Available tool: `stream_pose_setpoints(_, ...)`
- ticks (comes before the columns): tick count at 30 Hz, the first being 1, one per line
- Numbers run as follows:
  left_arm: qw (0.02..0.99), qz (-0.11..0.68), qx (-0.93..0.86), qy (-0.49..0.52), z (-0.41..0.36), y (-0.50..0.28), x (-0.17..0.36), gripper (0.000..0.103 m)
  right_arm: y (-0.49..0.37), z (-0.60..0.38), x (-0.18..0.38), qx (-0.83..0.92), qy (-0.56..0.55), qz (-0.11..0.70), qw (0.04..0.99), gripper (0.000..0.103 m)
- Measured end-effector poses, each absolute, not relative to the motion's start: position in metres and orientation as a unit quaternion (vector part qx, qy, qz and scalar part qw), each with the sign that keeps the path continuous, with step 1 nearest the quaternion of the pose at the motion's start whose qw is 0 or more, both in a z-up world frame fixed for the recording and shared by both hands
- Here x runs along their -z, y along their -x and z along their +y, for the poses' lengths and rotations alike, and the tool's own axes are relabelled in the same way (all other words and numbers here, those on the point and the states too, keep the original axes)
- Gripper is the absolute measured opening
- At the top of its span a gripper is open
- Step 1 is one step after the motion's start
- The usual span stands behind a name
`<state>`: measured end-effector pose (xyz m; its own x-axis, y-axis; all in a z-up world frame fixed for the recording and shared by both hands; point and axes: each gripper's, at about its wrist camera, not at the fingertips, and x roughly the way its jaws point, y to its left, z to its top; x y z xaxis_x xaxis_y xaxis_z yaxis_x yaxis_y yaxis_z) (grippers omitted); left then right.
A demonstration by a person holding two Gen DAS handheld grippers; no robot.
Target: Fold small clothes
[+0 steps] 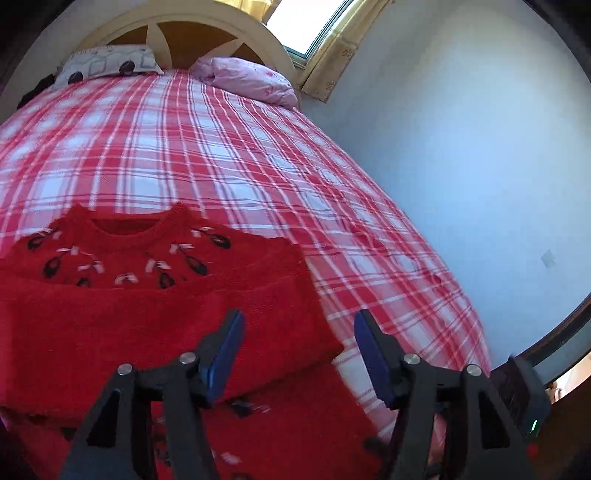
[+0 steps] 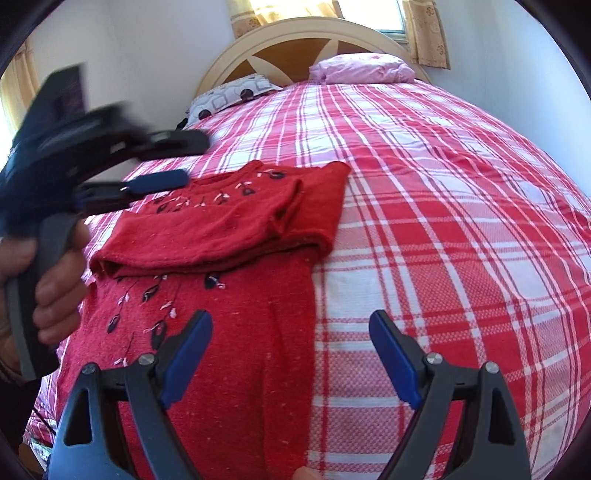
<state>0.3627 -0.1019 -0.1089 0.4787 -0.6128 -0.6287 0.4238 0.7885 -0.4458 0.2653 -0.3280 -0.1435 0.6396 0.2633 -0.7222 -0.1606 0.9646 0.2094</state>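
Note:
A small red knitted sweater (image 1: 147,317) with black and white embroidery lies on the bed, its sleeves folded across the chest. It also shows in the right wrist view (image 2: 229,236). My left gripper (image 1: 299,325) is open and empty, above the sweater's right edge. It also shows from the side in the right wrist view (image 2: 188,162), held in a hand above the sweater's collar end. My right gripper (image 2: 290,325) is open and empty, above the sweater's lower right edge.
The bed has a red and white plaid cover (image 2: 443,221). A patterned pillow (image 1: 107,62) and a pink pillow (image 1: 251,77) lie by the curved headboard (image 1: 207,22). A pale wall (image 1: 461,147) runs along the bed's right side.

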Motion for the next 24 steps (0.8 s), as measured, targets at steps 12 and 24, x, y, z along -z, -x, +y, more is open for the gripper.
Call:
stream_pose_setpoints(12,0.915,0.391,0.097,0.023,0.088,-0.275,0.153,0.063,-0.300,-0.333,0.130,-0.142,-0.110,0.415,0.892,0.083)
stream_pose_setpoints(24,0.915,0.400,0.046,0.004,0.095,-0.310,0.189,0.063,-0.341,-0.309,0.144,-0.146,-0.136,0.461,0.865,0.066)
